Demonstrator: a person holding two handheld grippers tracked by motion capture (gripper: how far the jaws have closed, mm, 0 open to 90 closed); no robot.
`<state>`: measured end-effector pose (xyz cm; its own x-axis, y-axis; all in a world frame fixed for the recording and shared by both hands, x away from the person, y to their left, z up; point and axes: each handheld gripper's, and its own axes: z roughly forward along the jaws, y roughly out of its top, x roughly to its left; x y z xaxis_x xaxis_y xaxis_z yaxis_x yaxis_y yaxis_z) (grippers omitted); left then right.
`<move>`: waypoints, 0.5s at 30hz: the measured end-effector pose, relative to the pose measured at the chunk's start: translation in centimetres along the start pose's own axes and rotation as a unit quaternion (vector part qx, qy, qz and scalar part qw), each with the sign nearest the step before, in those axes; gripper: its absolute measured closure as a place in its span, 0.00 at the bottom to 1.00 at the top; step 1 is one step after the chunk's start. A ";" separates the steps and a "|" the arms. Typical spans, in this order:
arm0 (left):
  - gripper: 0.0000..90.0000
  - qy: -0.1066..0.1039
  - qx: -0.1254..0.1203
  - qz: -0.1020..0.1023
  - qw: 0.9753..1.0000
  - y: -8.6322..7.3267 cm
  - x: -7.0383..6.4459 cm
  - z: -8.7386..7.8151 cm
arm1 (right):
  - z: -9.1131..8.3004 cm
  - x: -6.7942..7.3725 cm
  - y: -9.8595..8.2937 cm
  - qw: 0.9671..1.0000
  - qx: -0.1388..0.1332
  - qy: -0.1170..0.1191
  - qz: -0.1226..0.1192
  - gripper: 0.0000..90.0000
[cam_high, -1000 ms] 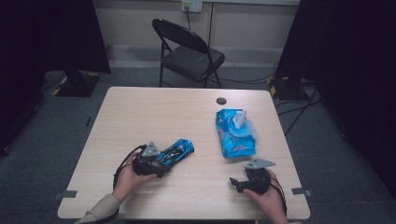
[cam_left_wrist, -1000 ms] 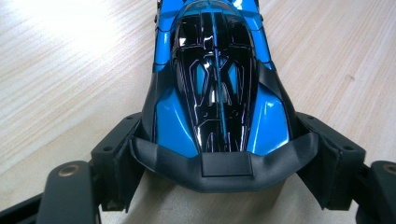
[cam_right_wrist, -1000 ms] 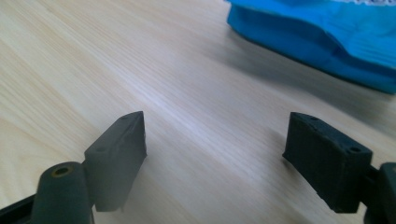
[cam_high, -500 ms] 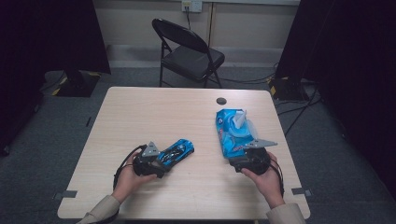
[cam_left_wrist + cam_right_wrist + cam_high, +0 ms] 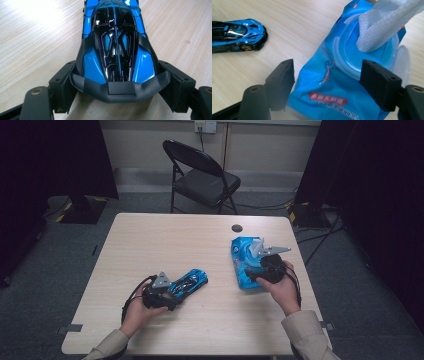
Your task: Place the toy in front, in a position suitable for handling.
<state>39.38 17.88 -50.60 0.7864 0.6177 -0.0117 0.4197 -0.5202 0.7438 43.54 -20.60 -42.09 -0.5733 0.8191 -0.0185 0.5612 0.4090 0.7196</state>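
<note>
Left gripper (image 5: pixel 117 87) pinches rear of blue toy car (image 5: pixel 116 45), near front-left of table (image 5: pixel 165 240); car's long axis runs diagonally, nose pointing away toward right

Nose cut off at top of left gripper view

Right gripper (image 5: pixel 329 82) spread wide over blue wipes pack (image 5: pixel 352 75) at right of table, white wipe (image 5: pixel 384 22) sticking up from open lid

Right hand (image 5: pixel 281 287) covers pack's near end

Folding chair (image 5: pixel 202 175) beyond table

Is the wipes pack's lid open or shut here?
Open. On the wipes pack the clear lid is flipped aside, and a white wipe sticks up out of the round opening.
</note>
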 end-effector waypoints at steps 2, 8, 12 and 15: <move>0.26 0.000 0.000 0.000 1.000 0.0 0.0 0.0 | 0.4 -0.4 0.4 1.000 0.003 -0.004 0.006 0.33; 0.26 0.000 0.000 0.000 1.000 0.0 0.0 0.0 | 1.2 -1.9 1.7 0.999 -0.001 -0.014 0.042 0.40; 0.26 0.000 0.000 0.000 1.000 0.0 0.0 0.0 | 1.7 -2.7 2.5 0.998 -0.006 -0.027 0.055 0.46; 0.26 0.000 0.000 0.000 1.000 0.0 0.0 0.0 | 2.3 -3.0 2.8 0.997 -0.006 -0.044 0.058 0.49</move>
<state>39.38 17.88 -50.60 0.7864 0.6176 -0.0109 0.4191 -0.5205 0.7439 48.25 -20.98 -41.59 -0.4498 0.8931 0.0049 0.6130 0.3047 0.7289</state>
